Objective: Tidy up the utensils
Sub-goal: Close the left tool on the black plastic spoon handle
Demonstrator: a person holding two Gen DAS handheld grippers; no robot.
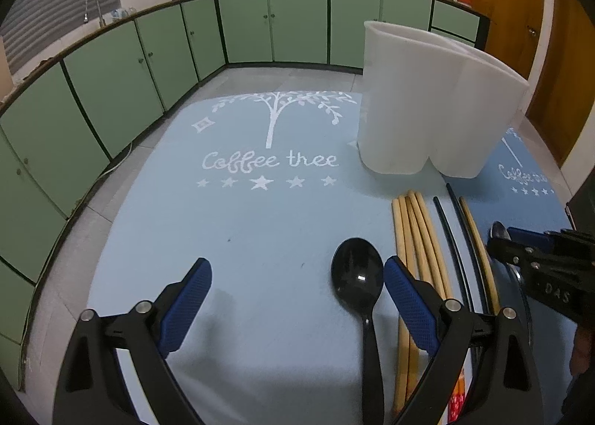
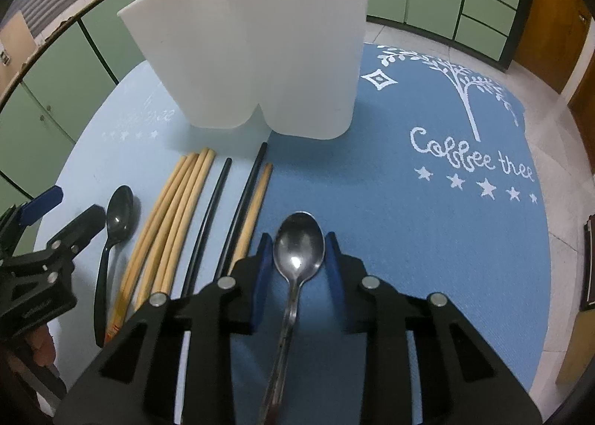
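Note:
A white two-compartment utensil holder stands upright on the blue mats. In front of it lie several wooden chopsticks, two black chopsticks and a black spoon. My left gripper is open, with the black spoon's bowl just inside its right finger. My right gripper is narrowed around a metal spoon, fingers close beside the bowl; contact is unclear. It also shows in the left wrist view.
A light blue mat and a darker blue mat, both printed "Coffee tree", cover the table. Green cabinets and a brown door lie beyond. A dark object sits at the right table edge.

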